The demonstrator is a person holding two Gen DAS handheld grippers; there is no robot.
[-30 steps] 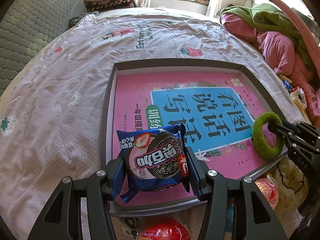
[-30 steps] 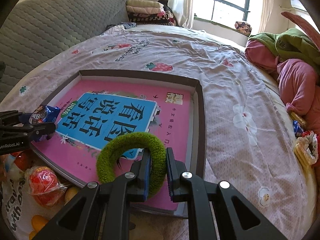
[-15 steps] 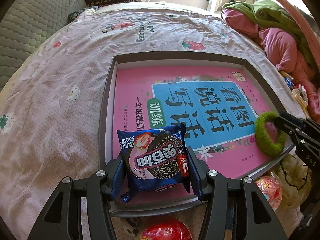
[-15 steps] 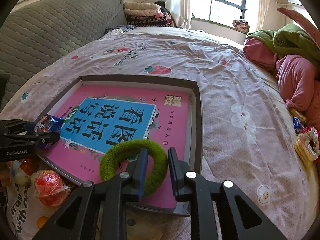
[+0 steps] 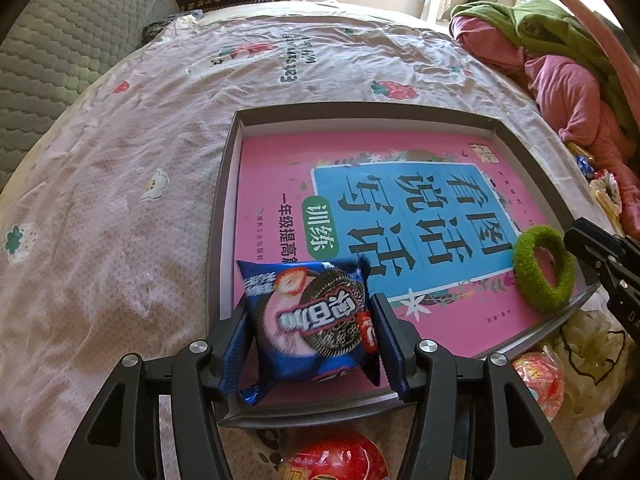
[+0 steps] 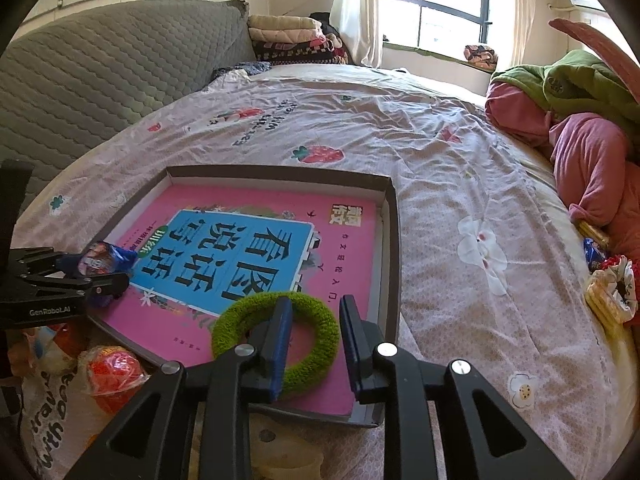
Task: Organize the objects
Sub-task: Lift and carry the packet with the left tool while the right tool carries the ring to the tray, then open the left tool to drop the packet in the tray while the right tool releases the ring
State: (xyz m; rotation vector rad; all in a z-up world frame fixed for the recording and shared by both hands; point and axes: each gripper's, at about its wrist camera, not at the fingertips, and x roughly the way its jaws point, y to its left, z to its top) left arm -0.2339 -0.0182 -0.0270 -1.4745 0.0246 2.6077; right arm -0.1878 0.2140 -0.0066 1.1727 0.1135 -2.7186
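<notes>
The left hand-held gripper (image 5: 312, 340) clamps a blue strawberry cookie packet (image 5: 310, 326) over the tray (image 5: 218, 216). The right hand-held gripper (image 6: 316, 340) stands parted, straddling the fuzzy green ring (image 6: 312, 312) lying on the pink book (image 6: 352, 248).

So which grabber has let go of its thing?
The right gripper: its jaws stand open around the green ring. The left gripper squeezes the cookie packet.

A book (image 5: 392, 216) lies in the tray (image 5: 218, 216) on the bed (image 5: 120, 200); snack packet (image 5: 310, 322) at seven o'clock, ring (image 5: 544, 268) at four.
</notes>
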